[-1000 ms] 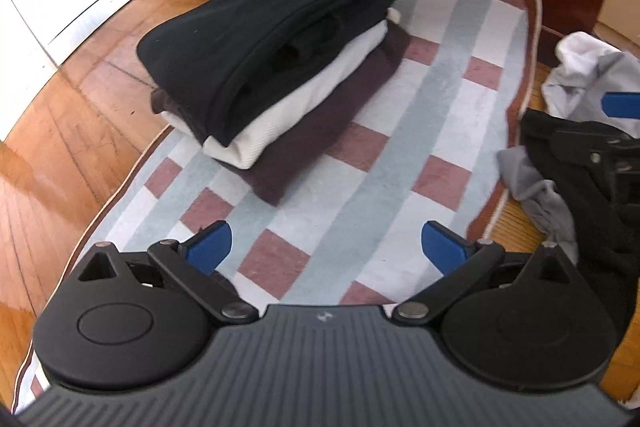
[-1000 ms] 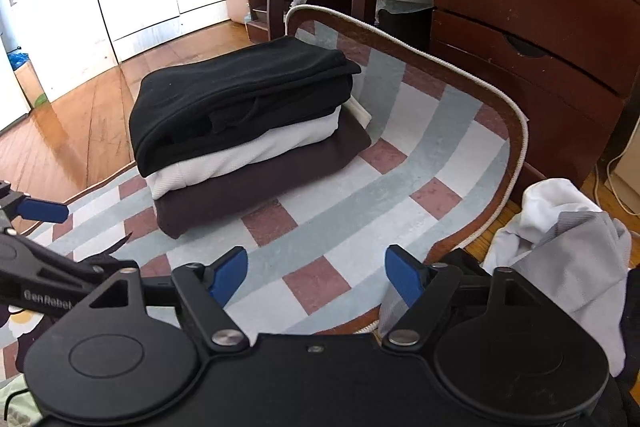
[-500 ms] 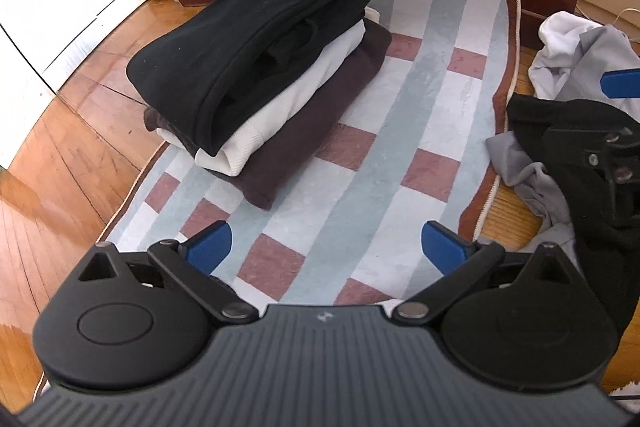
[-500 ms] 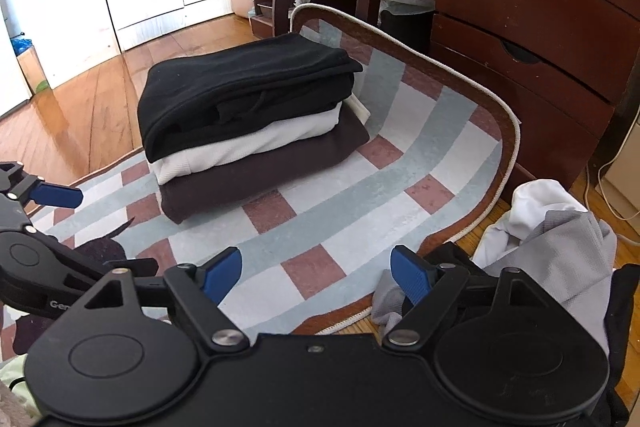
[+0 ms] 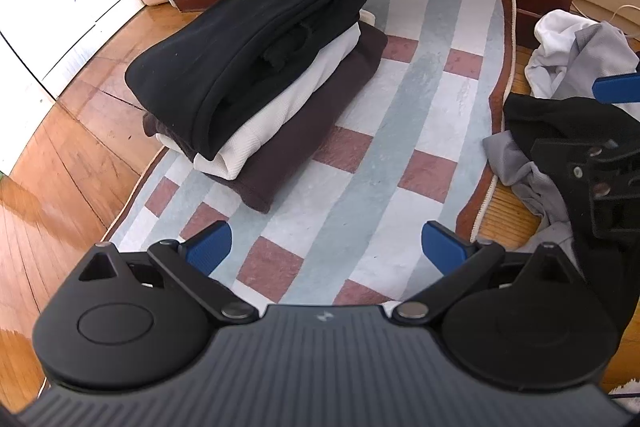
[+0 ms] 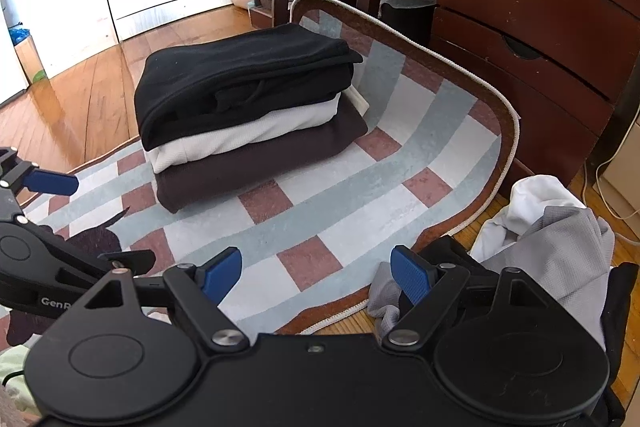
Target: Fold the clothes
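Hovering over the rug [image 5: 360, 163], both grippers are held with fingers spread wide and nothing between them. From the left wrist view, the left gripper [image 5: 326, 247] is seen tilted steeply down at the rug's near end, while the right gripper [image 5: 608, 147] is seen at 3 o'clock, above the unfolded heap [image 5: 560, 115] lying half off the rug's edge on the floor [image 5: 60, 147]. In the right wrist view, the right gripper [image 6: 316, 273] is likewise pitched down, its right finger [image 6: 410, 277] just above grey cloth. Further off, at 11 o'clock, the folded stack [image 5: 248, 67] is set on the rug. A likely fault: several tangled garments could be pinched together from the heap, so more than one would be dragged. The stack could also be toppled if a lifted piece is swung across it.
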`<move>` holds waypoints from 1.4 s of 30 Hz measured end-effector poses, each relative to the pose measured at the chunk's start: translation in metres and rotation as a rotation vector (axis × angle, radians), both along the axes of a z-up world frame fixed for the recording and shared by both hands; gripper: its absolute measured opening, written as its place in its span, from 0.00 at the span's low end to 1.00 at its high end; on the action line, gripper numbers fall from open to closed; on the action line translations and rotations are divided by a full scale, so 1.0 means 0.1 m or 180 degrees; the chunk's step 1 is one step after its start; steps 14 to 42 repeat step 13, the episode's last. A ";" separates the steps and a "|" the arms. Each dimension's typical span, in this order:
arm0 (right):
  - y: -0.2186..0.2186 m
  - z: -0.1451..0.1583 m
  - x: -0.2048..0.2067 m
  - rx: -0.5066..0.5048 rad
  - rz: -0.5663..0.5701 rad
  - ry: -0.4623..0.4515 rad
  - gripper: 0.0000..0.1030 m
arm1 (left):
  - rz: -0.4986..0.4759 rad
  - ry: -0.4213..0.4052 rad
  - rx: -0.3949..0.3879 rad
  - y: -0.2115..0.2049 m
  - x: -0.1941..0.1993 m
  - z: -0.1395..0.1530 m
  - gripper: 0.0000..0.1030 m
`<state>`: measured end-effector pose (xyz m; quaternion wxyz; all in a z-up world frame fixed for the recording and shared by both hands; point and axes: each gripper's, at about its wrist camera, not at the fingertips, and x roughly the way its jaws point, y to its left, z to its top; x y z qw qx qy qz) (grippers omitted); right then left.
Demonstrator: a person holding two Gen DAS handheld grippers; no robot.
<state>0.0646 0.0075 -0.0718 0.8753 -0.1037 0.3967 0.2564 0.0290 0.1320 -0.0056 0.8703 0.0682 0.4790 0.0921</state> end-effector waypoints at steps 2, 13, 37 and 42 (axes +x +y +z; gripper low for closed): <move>0.01 0.00 0.00 -0.0012 -0.0001 0.0001 0.83 | 0.0015 -0.0009 -0.0016 0.00 0.00 0.01 1.00; 0.00 0.00 0.00 -0.0048 -0.0042 -0.0003 0.83 | 0.0022 -0.0127 0.0080 -0.02 -0.05 0.06 1.00; 0.00 0.00 0.00 -0.0048 -0.0042 -0.0003 0.83 | 0.0022 -0.0127 0.0080 -0.02 -0.05 0.06 1.00; 0.00 0.00 0.00 -0.0048 -0.0042 -0.0003 0.83 | 0.0022 -0.0127 0.0080 -0.02 -0.05 0.06 1.00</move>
